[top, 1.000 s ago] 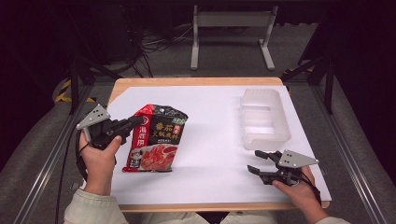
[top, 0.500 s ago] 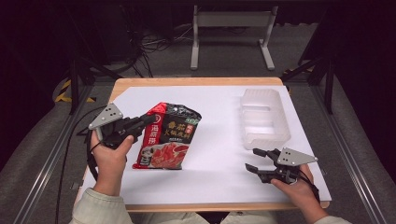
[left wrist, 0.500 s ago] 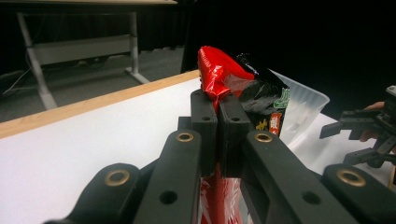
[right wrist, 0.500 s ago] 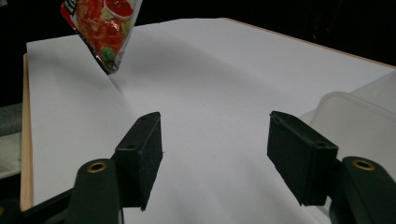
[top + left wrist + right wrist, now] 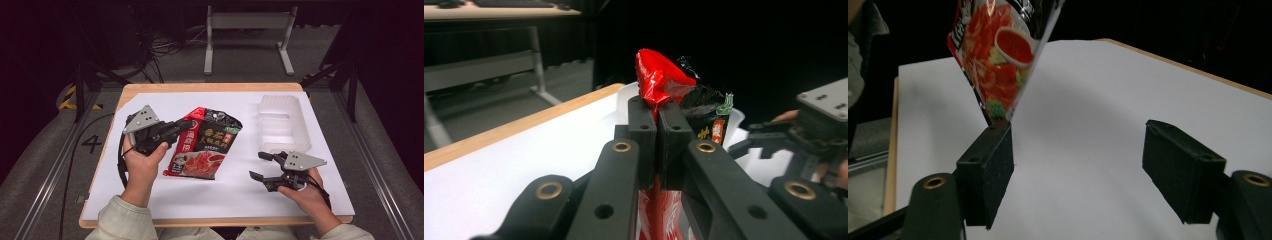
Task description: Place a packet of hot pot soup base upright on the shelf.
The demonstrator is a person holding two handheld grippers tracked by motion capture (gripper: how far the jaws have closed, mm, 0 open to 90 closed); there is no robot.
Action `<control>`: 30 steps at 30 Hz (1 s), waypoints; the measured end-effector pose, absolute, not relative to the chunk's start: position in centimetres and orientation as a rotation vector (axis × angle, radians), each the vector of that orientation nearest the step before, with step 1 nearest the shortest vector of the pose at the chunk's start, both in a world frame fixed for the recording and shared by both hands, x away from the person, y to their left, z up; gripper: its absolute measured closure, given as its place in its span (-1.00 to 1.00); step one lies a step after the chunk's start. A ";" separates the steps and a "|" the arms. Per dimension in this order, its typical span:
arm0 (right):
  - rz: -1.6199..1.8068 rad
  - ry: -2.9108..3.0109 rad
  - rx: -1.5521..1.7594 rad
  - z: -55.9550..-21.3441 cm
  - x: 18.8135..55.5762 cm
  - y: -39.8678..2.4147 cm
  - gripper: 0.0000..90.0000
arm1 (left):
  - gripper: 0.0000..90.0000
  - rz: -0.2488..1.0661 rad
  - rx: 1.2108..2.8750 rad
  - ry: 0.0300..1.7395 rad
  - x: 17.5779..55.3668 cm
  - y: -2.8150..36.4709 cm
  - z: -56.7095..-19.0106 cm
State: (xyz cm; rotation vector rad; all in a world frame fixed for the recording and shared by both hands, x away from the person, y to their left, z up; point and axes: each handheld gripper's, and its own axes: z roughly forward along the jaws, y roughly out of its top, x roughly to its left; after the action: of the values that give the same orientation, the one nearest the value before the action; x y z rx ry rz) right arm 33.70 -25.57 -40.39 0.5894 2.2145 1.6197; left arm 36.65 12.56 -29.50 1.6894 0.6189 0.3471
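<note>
Table: white sheet over wood top, my grippers both above it.
Tray: clear plastic, just beyond R gripper, apart from pouch.
Pouch: red/black food pack, between my grippers, edge clamped in L.
L gripper: jaws closed on pouch edge.
R gripper: jaws just been opening, wide now, nothing between; pouch near its L jaw.

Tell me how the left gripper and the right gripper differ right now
The left gripper is shut on the red and black sauce packet, pinching its edge and holding it off the table; the right gripper is open, nothing between its jaws, which have just been opening. The left sits at the packet's side; the right hovers apart, near the clear plastic tray. Both are black and hand-held.
</note>
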 end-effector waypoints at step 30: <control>1.854 2.247 0.477 -38.7 36.3 -18.8 -0.26 | 0.94 0.289 1.693 0.532 35.6 10.1 -29.9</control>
State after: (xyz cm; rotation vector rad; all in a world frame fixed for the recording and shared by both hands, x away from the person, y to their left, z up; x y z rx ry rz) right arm 36.32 -18.80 -38.71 0.4768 2.2470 1.8542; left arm 35.59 10.09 -29.89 1.6930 0.5324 0.2889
